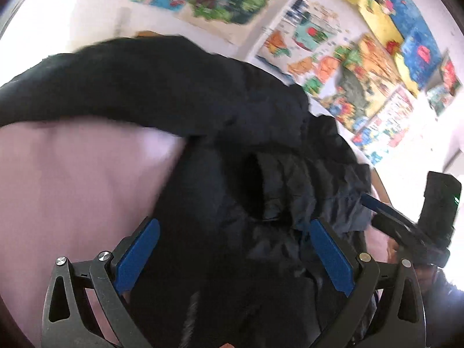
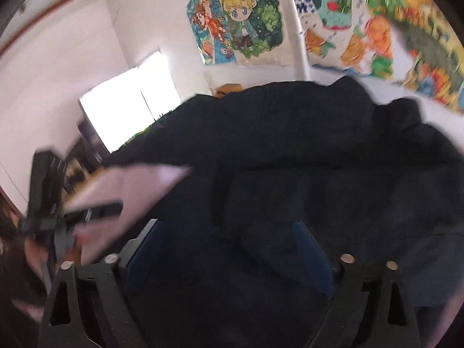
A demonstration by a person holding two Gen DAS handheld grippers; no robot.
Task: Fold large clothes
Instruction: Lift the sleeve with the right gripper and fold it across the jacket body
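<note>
A large black garment (image 1: 220, 121) lies bunched on a pale pink sheet (image 1: 72, 185). My left gripper (image 1: 232, 249) is open, its blue pads wide apart over the dark fabric, with cloth lying between them. The right gripper also shows at the right edge of the left wrist view (image 1: 406, 217). In the right wrist view the same black garment (image 2: 304, 159) fills the middle. My right gripper (image 2: 229, 258) is open, jaws wide over the cloth. The left gripper shows blurred at the left of this view (image 2: 72, 211).
Colourful posters (image 1: 362, 66) cover the white wall behind, and they show in the right wrist view too (image 2: 246, 20). A bright window (image 2: 130, 101) is at the left. The pink sheet (image 2: 130, 185) shows beside the garment.
</note>
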